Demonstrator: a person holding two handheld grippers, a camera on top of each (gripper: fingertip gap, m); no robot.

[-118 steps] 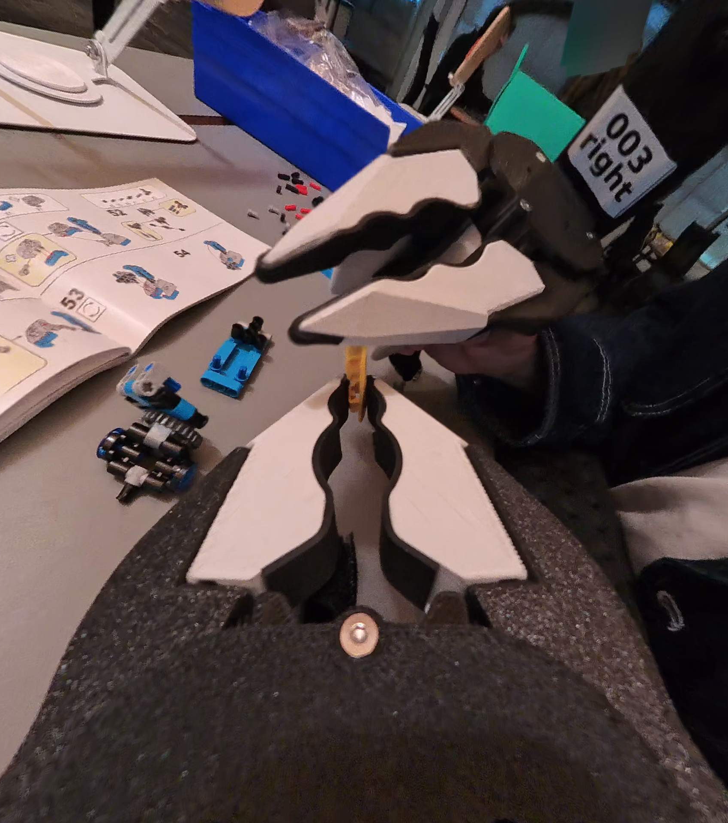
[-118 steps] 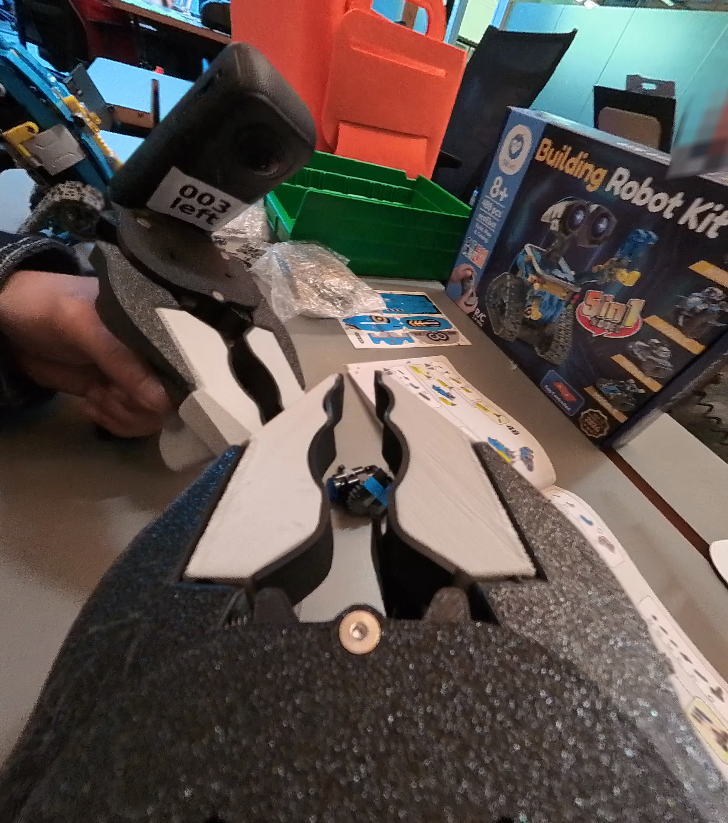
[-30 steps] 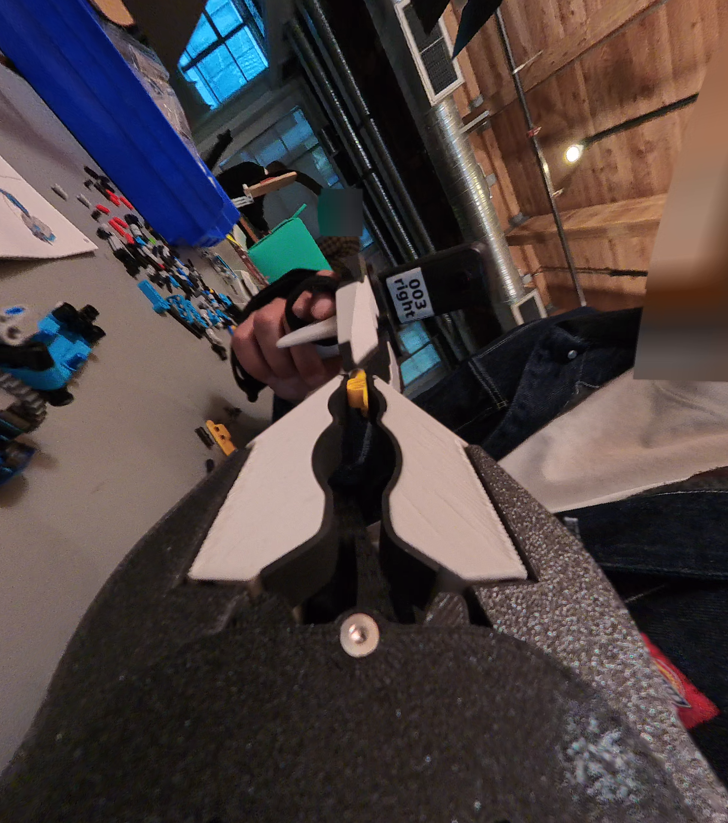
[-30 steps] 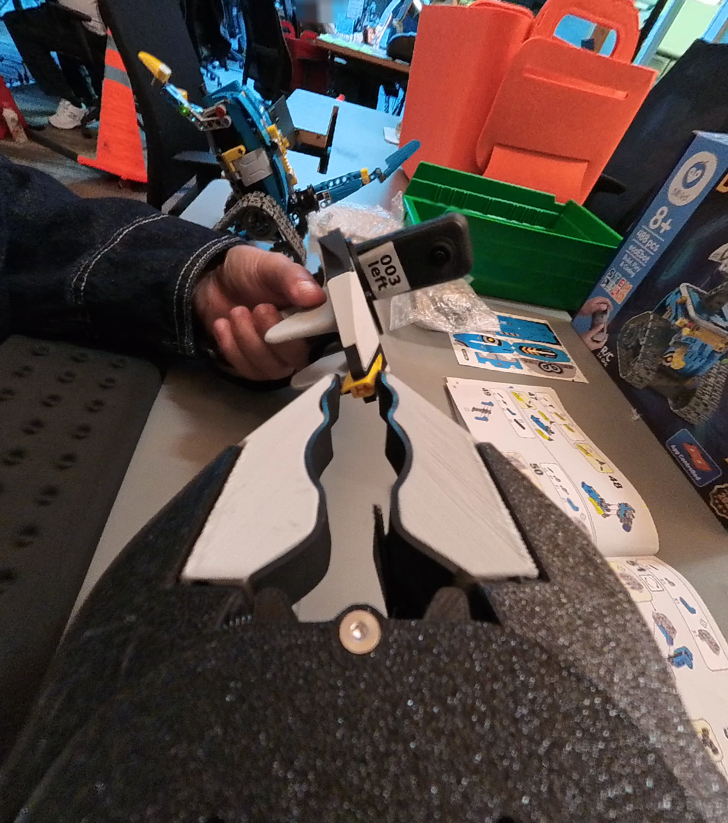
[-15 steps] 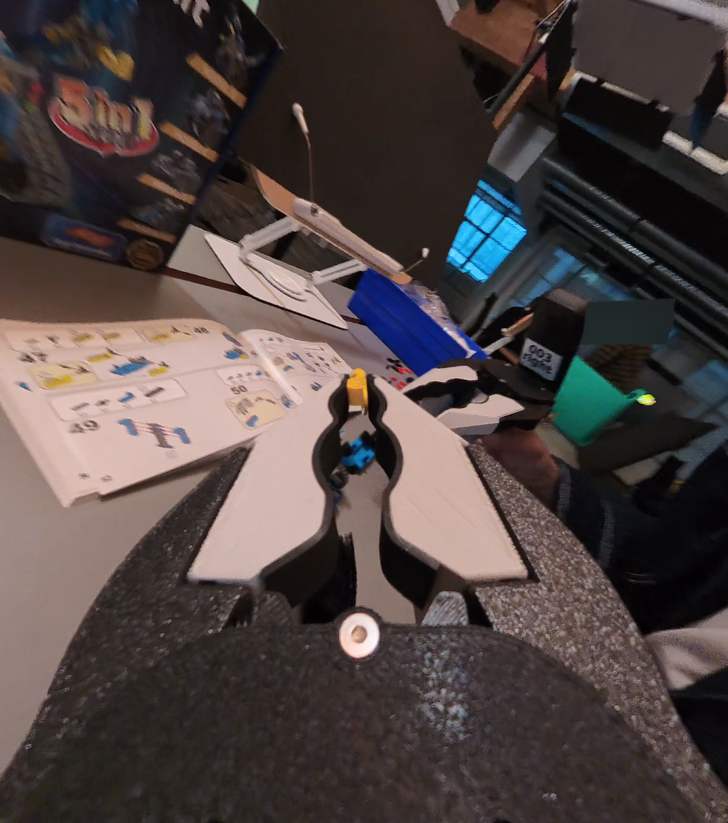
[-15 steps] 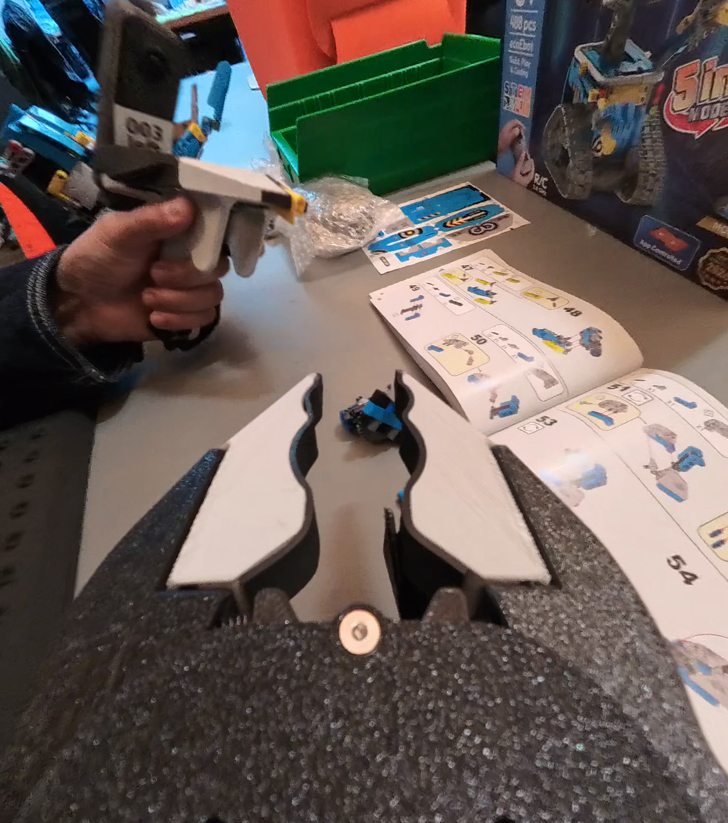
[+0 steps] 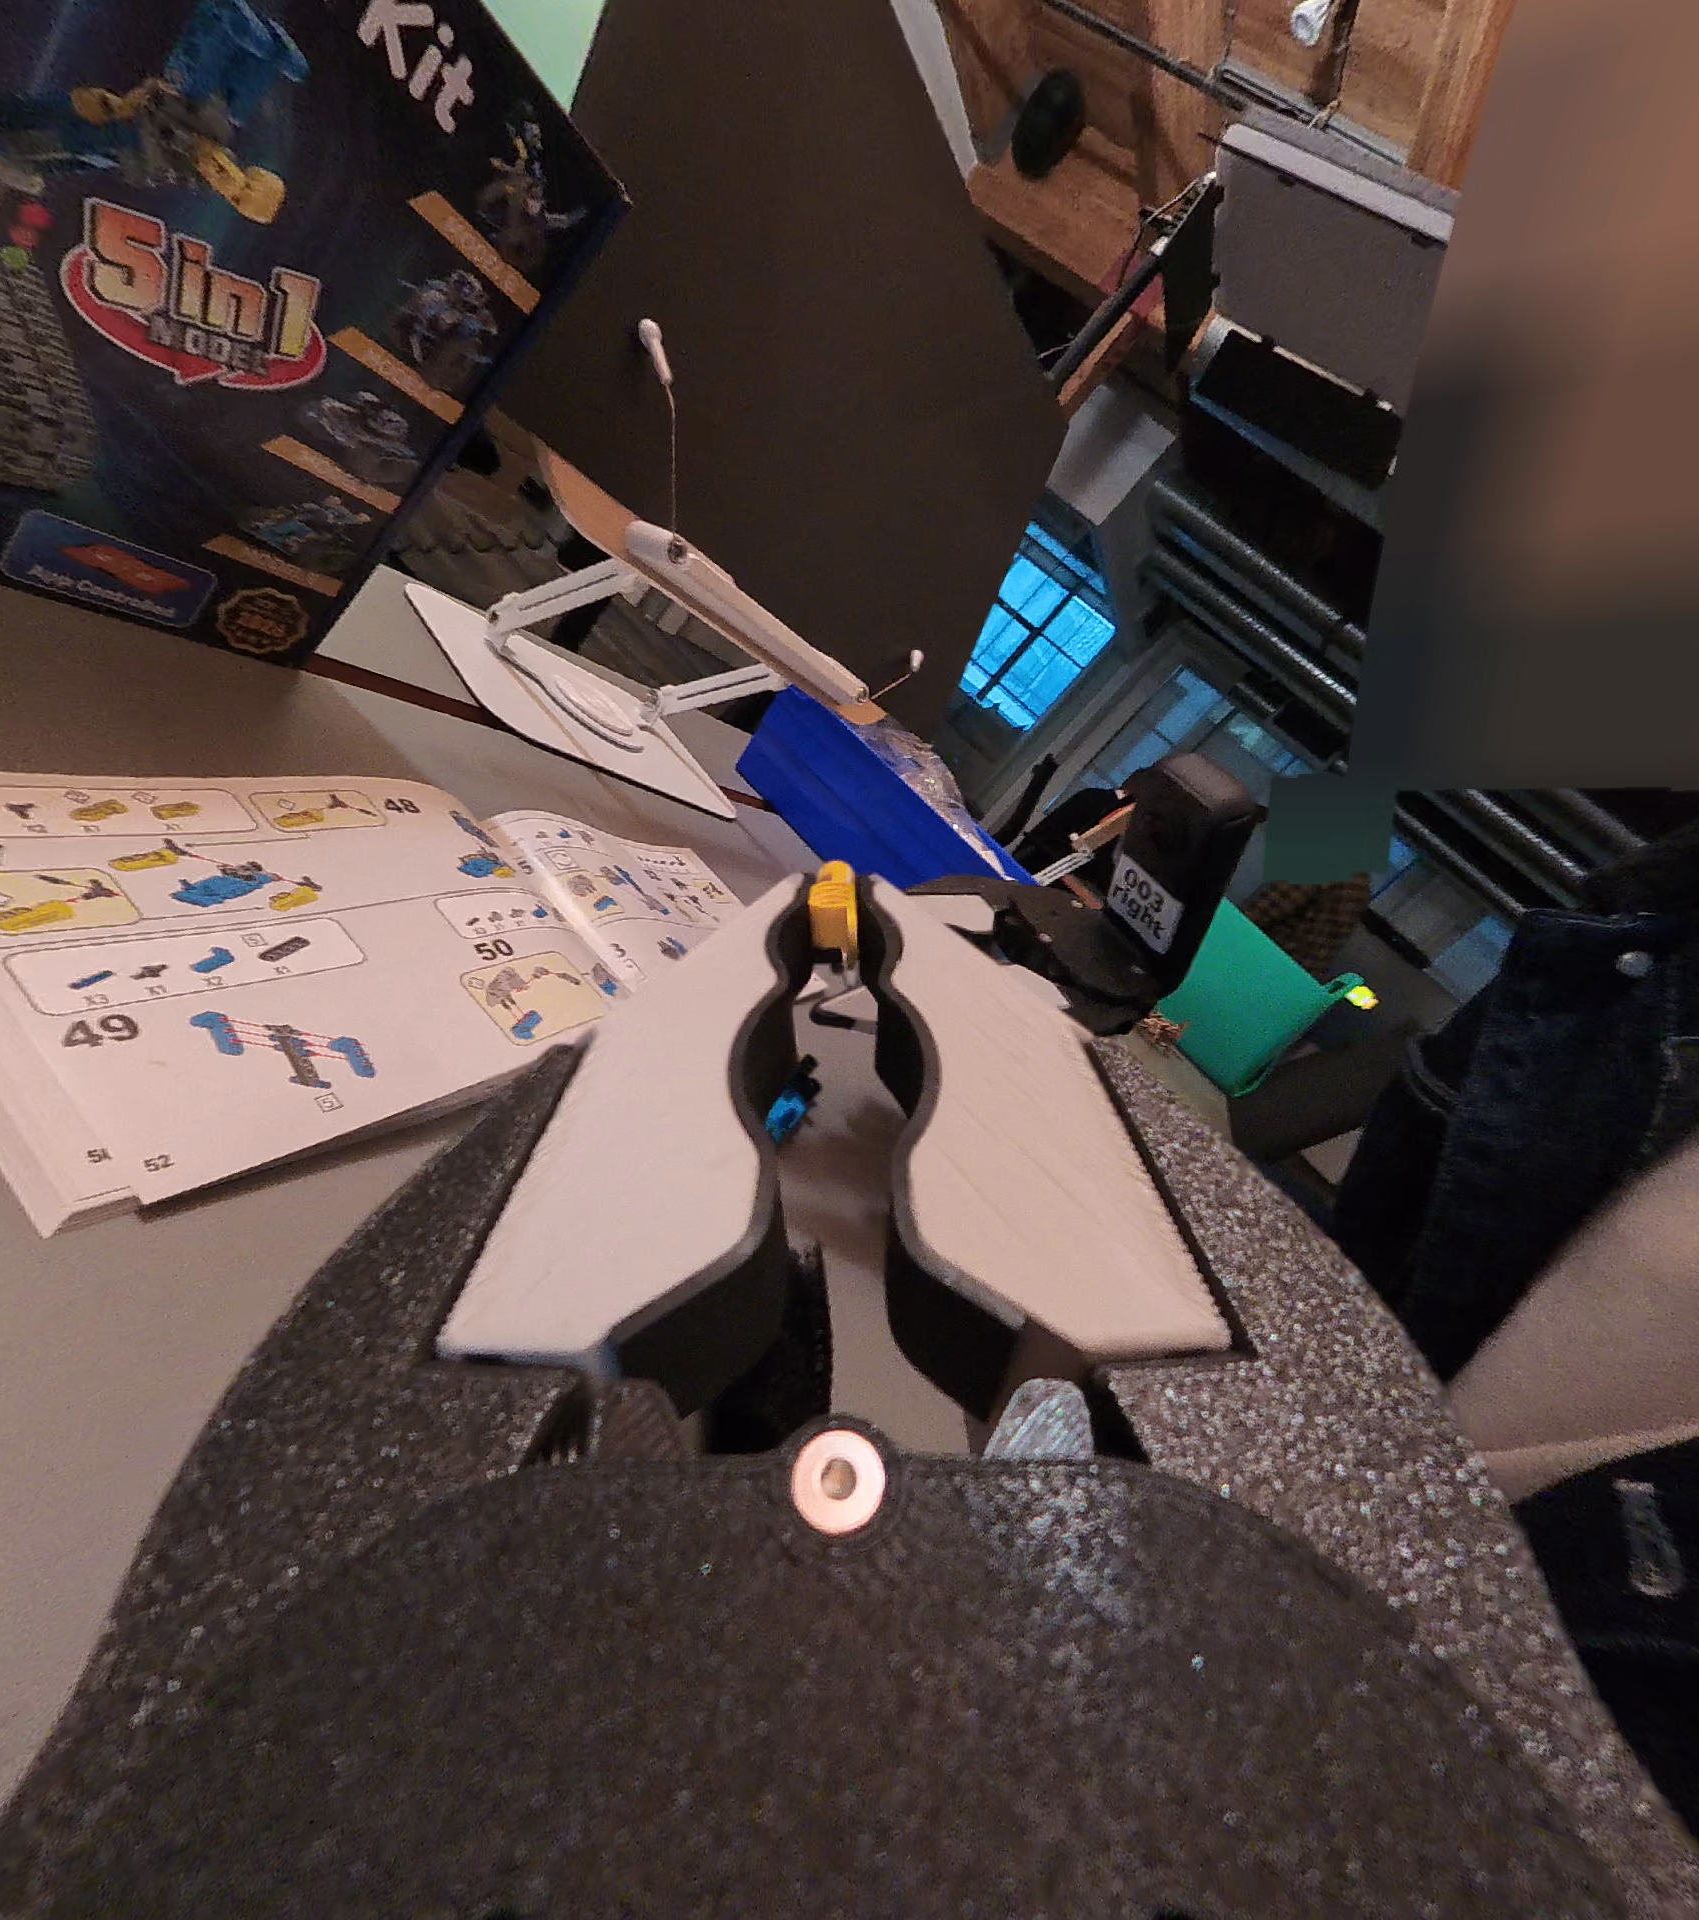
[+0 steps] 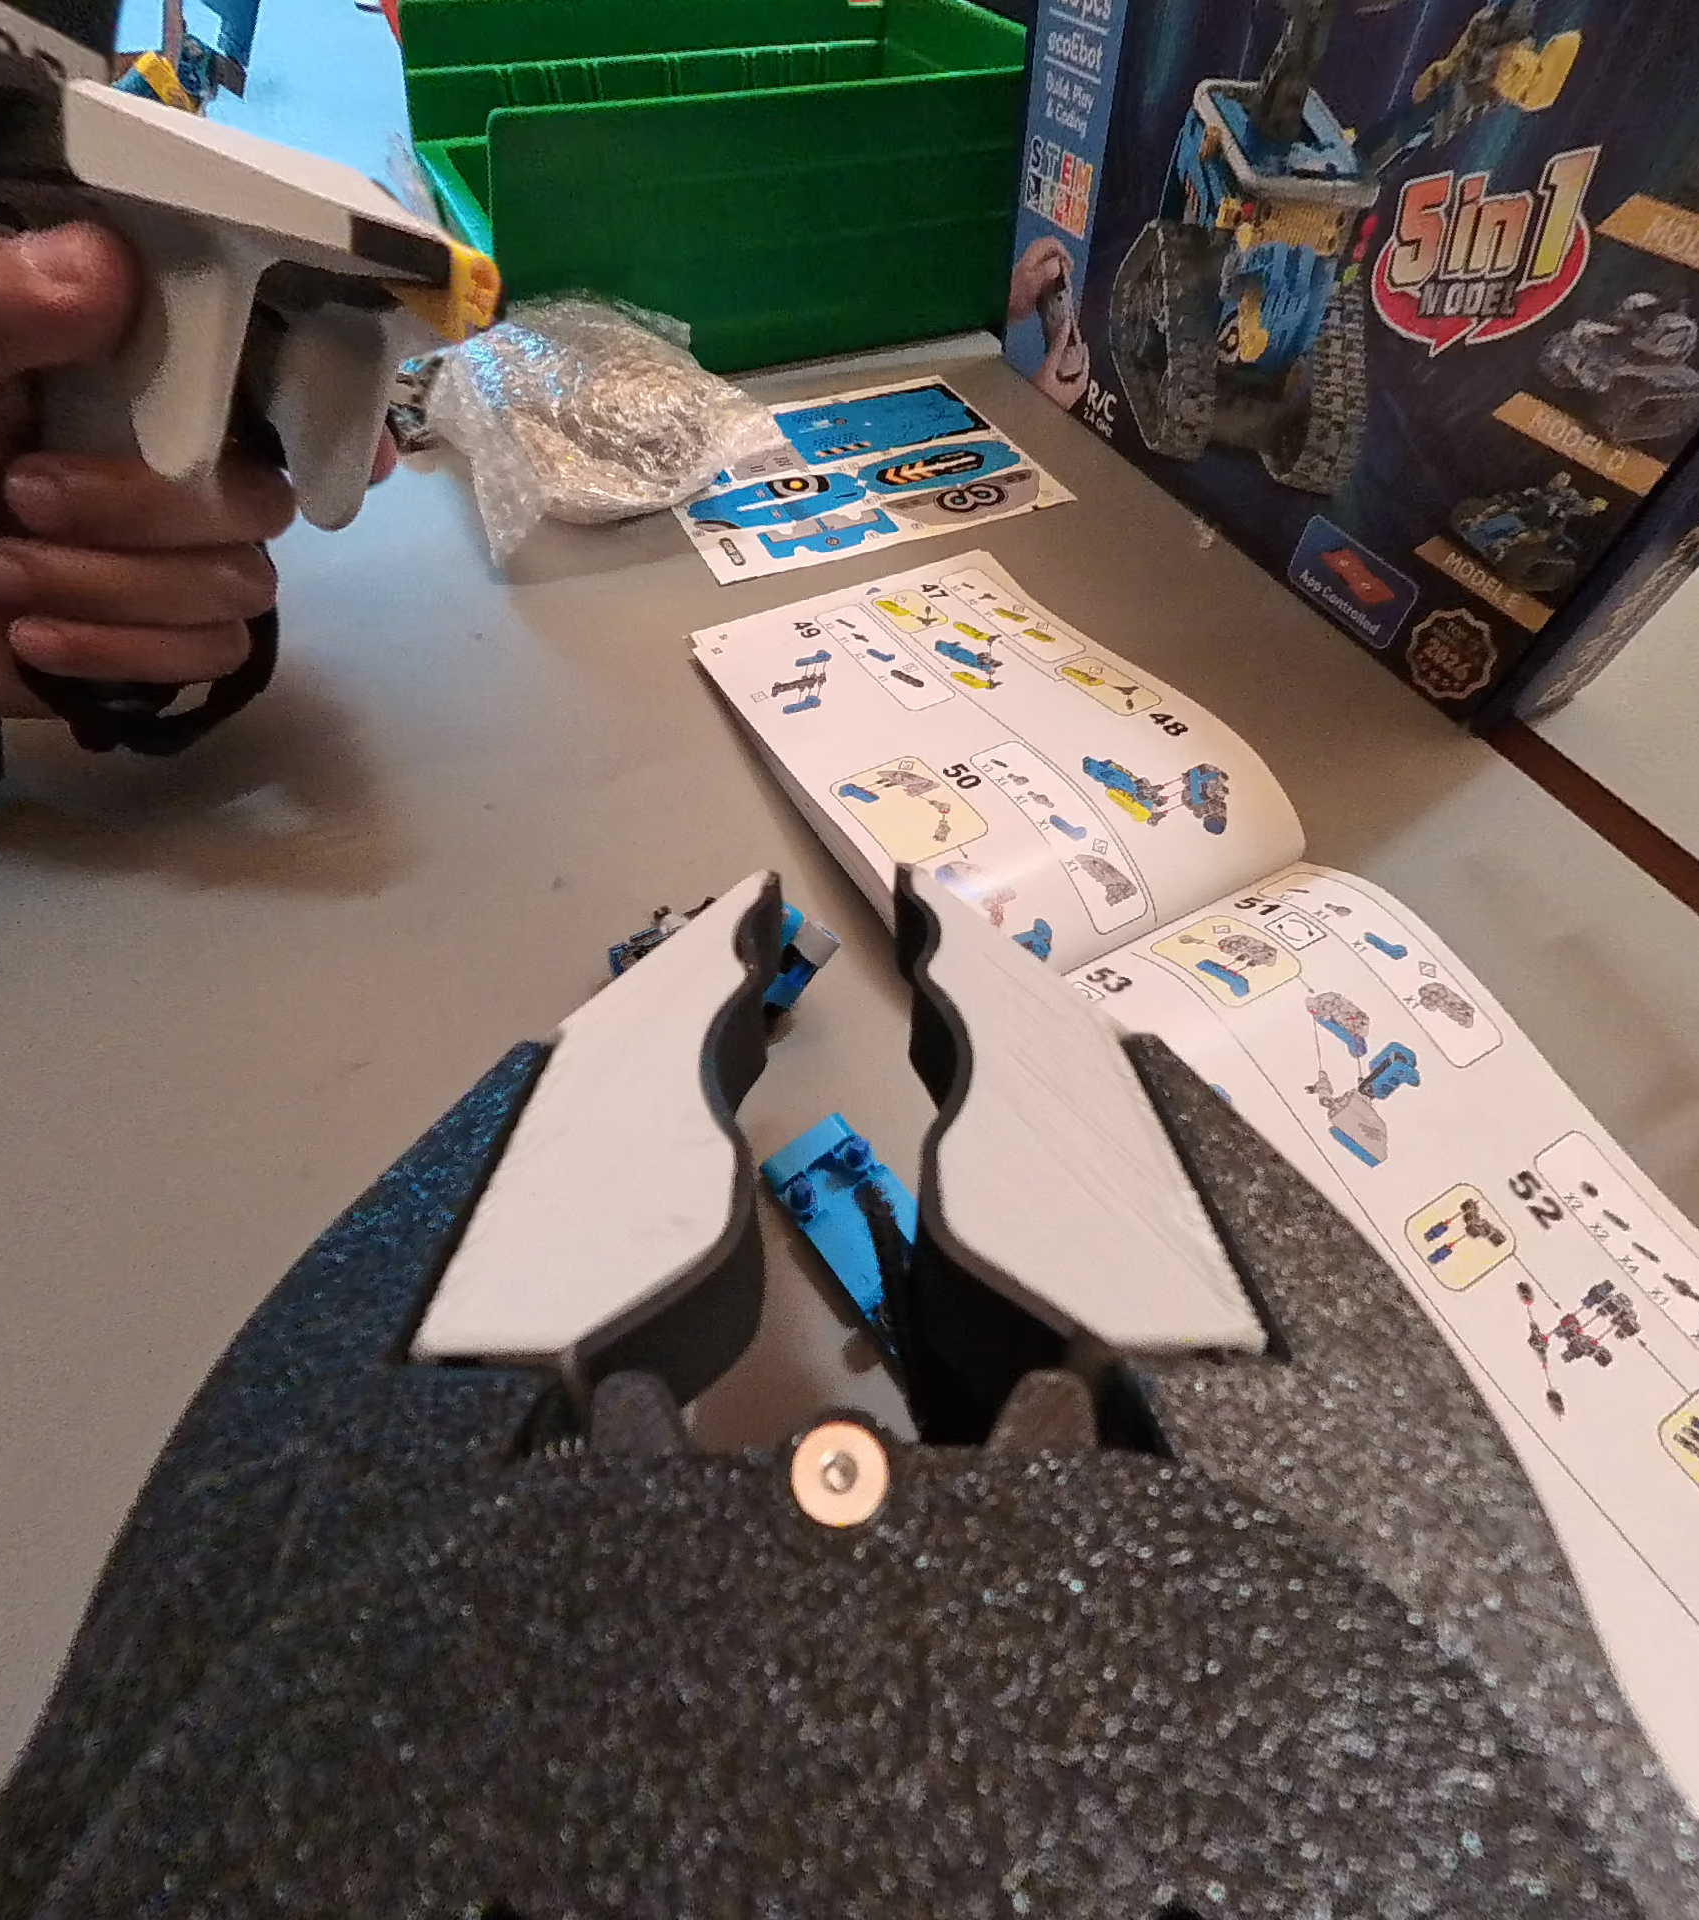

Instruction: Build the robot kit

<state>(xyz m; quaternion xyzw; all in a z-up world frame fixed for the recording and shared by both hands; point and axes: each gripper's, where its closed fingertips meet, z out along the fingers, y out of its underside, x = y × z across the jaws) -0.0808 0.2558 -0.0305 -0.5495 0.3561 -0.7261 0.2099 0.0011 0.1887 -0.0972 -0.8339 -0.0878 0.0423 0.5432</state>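
The right claw (image 8: 834, 914) hovers low over a grey surface (image 8: 253, 1039), its two pale fingers parted with nothing between the tips. A flat blue building piece (image 8: 840, 1216) lies on the surface under the gap between the fingers, close to the claw's base. Just past the left fingertip sits a small blue and black assembly (image 8: 793, 961), partly hidden by that finger. To the right of the claw lies an open instruction booklet (image 8: 1084, 790) with printed building diagrams and numbered steps.

Ahead and to the left, the left claw (image 8: 471, 286) is held above the surface by a hand (image 8: 86, 468), fingertips pinched tight on a small yellow piece (image 8: 466, 291). In the left wrist view that yellow piece (image 7: 832, 902) is clamped at the very tips of the left claw (image 7: 832, 909), while the curved hollow lower down between the fingers stays empty.

Farther ahead of the right claw lie a crumpled clear plastic bag (image 8: 596, 416) and a printed sticker sheet (image 8: 866, 473). Behind them stands a green bin (image 8: 720, 177), and to its right a dark toy-kit box (image 8: 1427, 343) with lettering and robot pictures. In the left wrist view, beyond the left claw, are a white folding stand (image 7: 658, 634) and a blue bin (image 7: 855, 790).
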